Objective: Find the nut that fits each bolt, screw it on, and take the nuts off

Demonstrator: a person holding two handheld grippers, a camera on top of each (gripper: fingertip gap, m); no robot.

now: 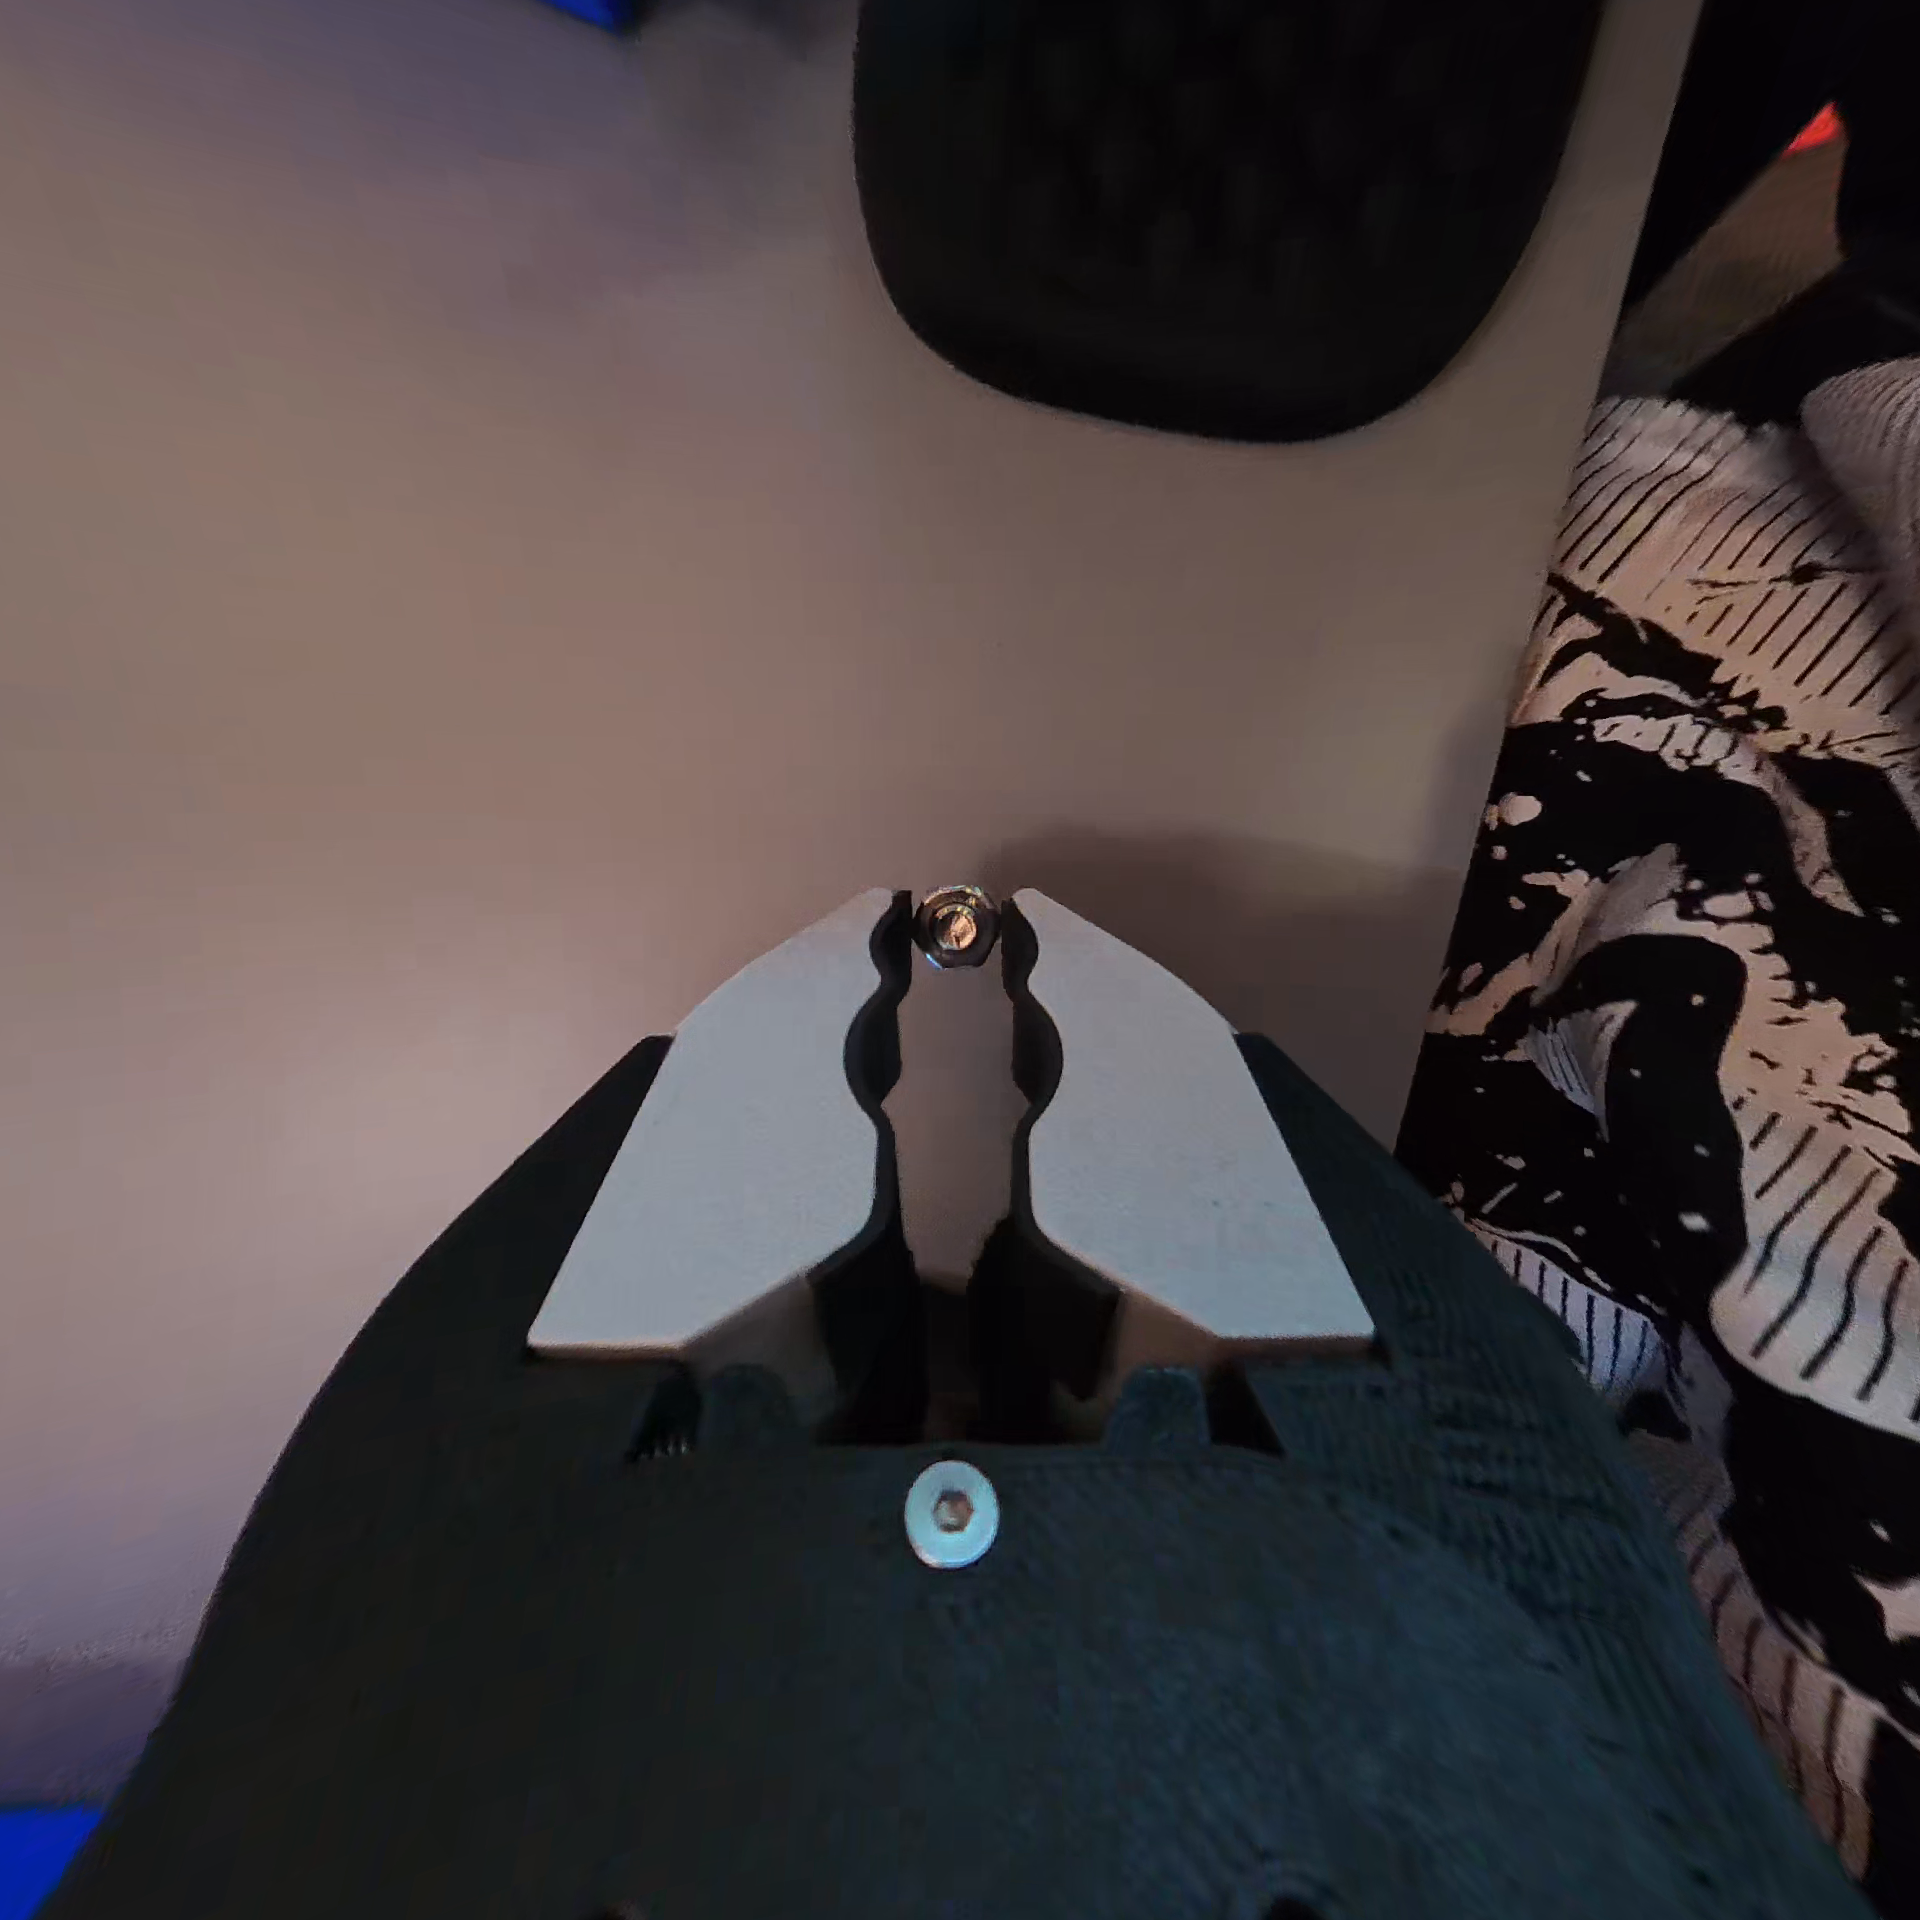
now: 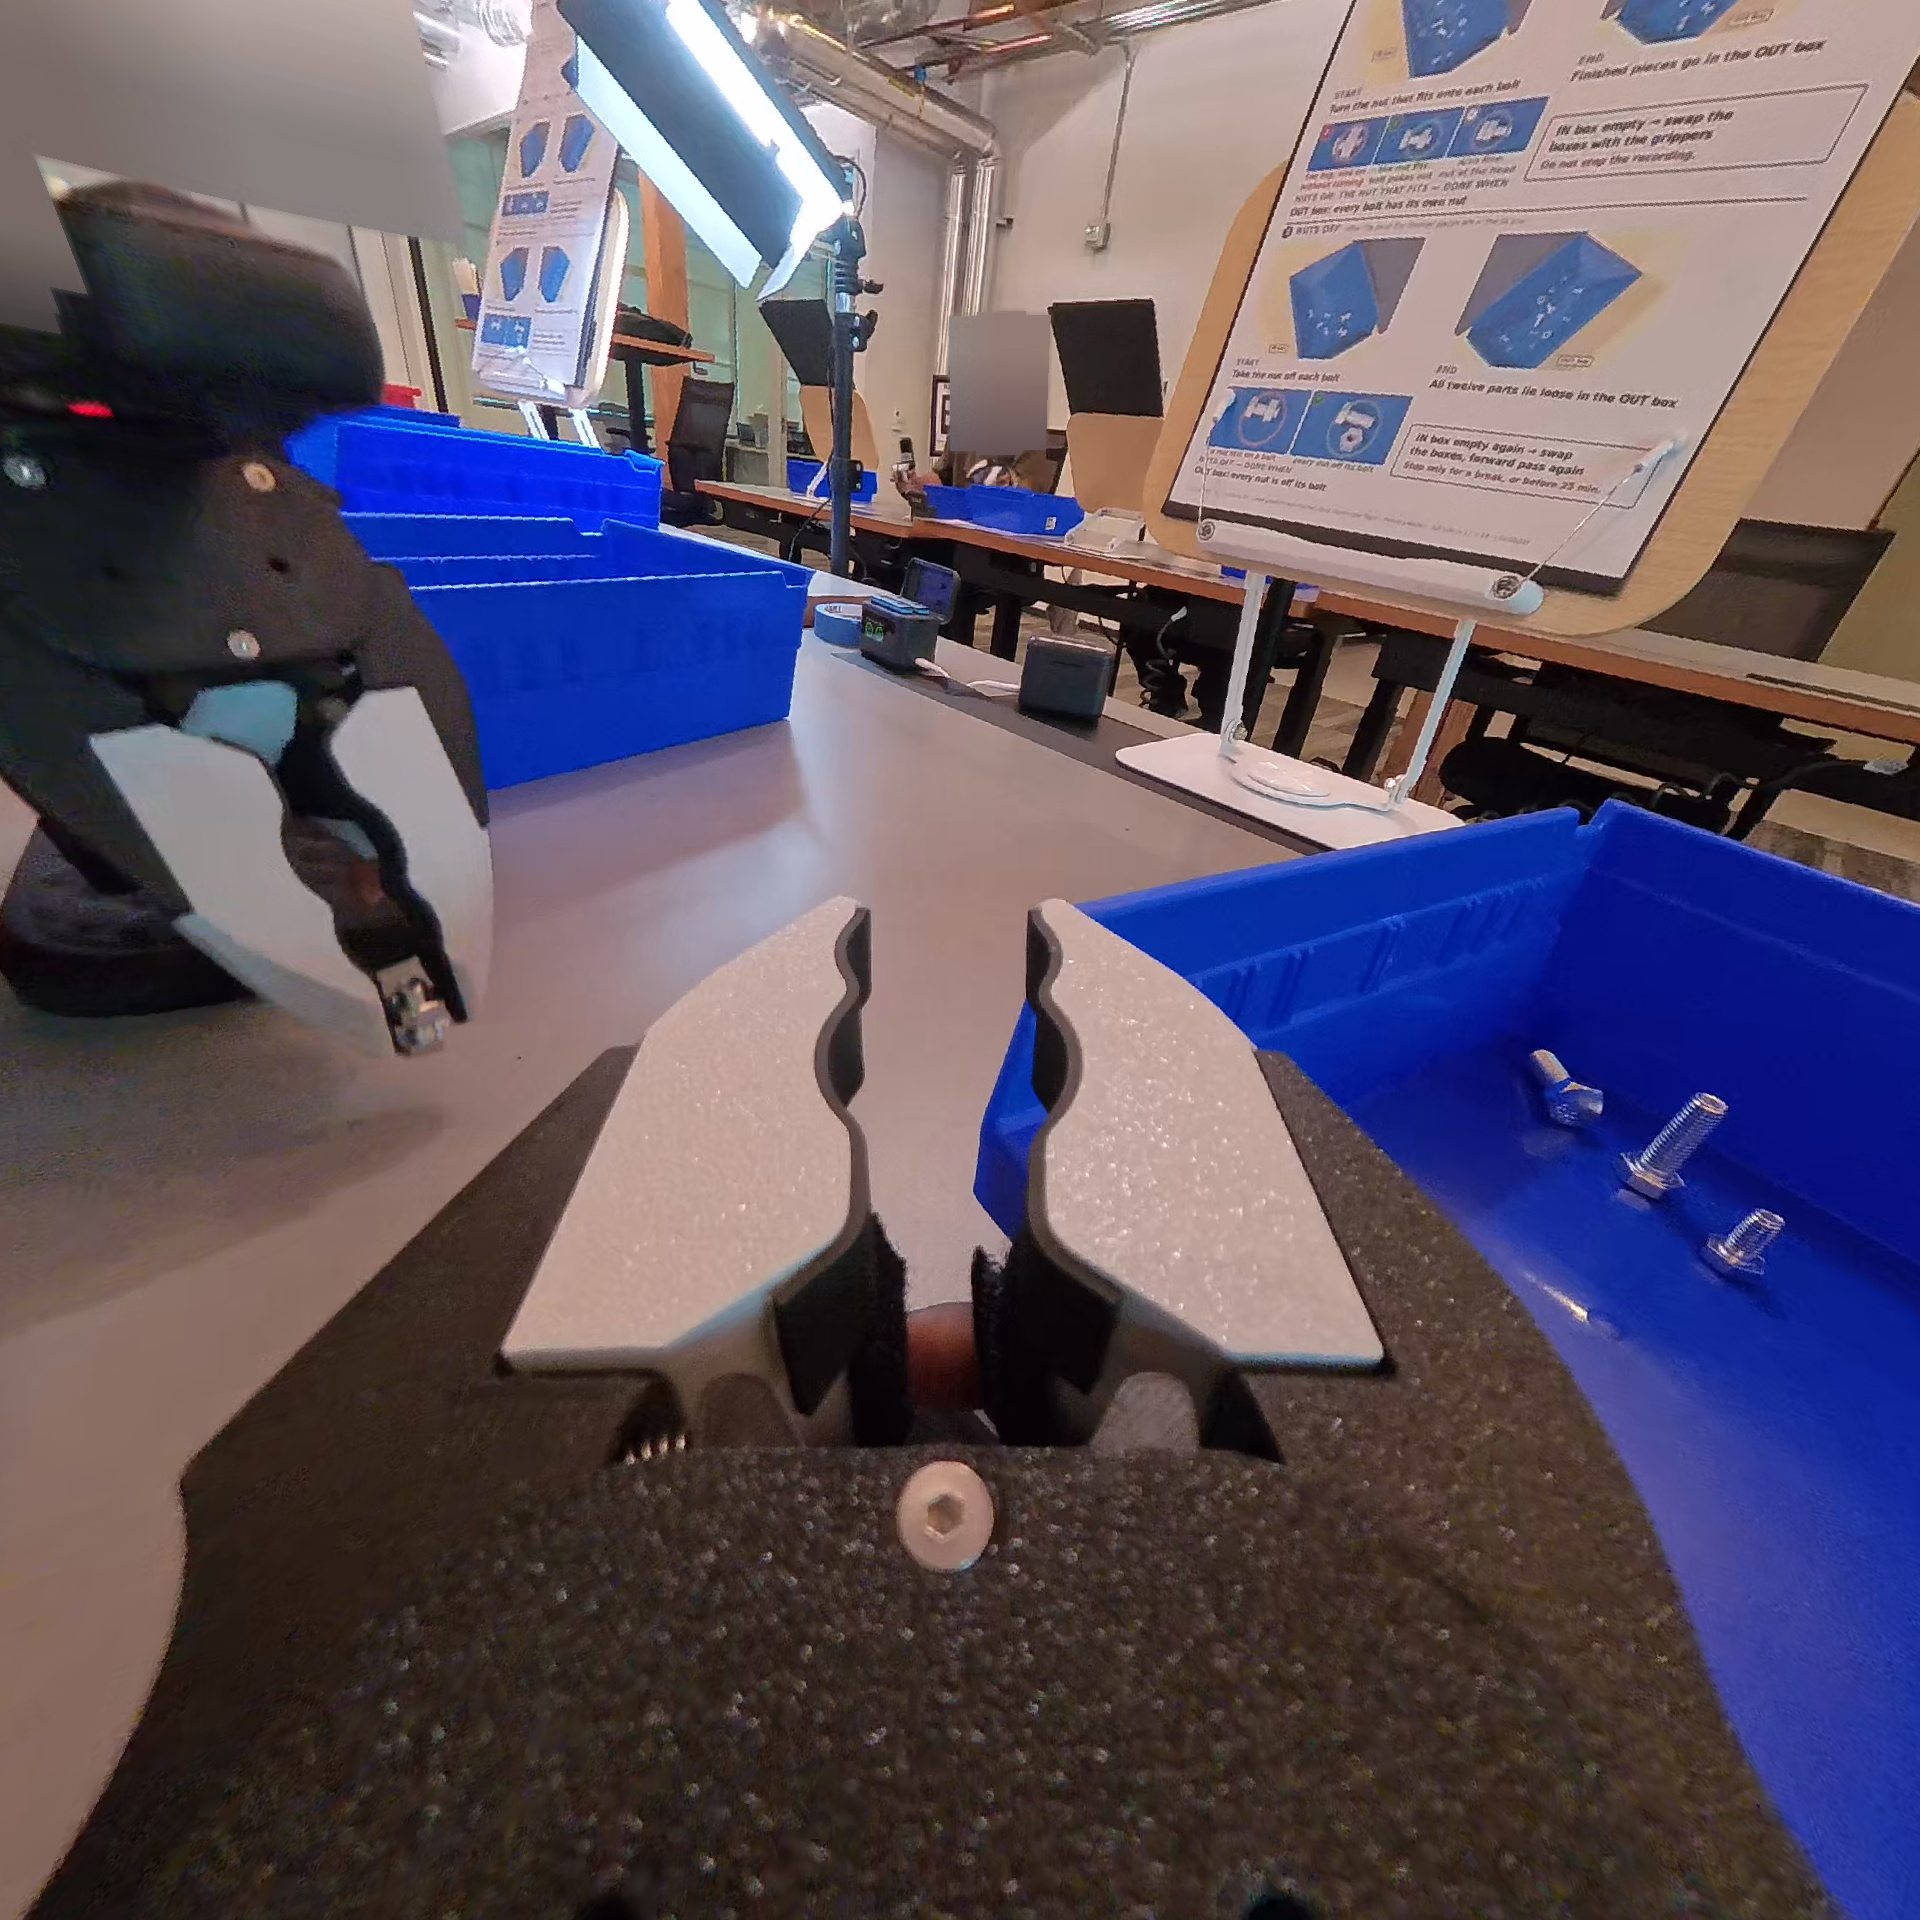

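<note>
Steel bolt with a nut on it (image 1: pixel 954 928), pinched at the tips of my left gripper (image 1: pixel 954 930), pads against its sides; seen end-on there, so its long axis runs along the fingers. In the right wrist view that left gripper (image 2: pixel 421 1013) hangs lower left, pointing down at the grey table (image 2: pixel 727 831). My right gripper (image 2: pixel 948 997) sits partly parted with nothing between the pads, so I judge the nut lies to its left. Three loose bolts (image 2: pixel 1673 1138) lie in the blue bin (image 2: pixel 1351 935) at right. Workshop room behind; instruction board (image 2: pixel 1538 312) upper right.
</note>
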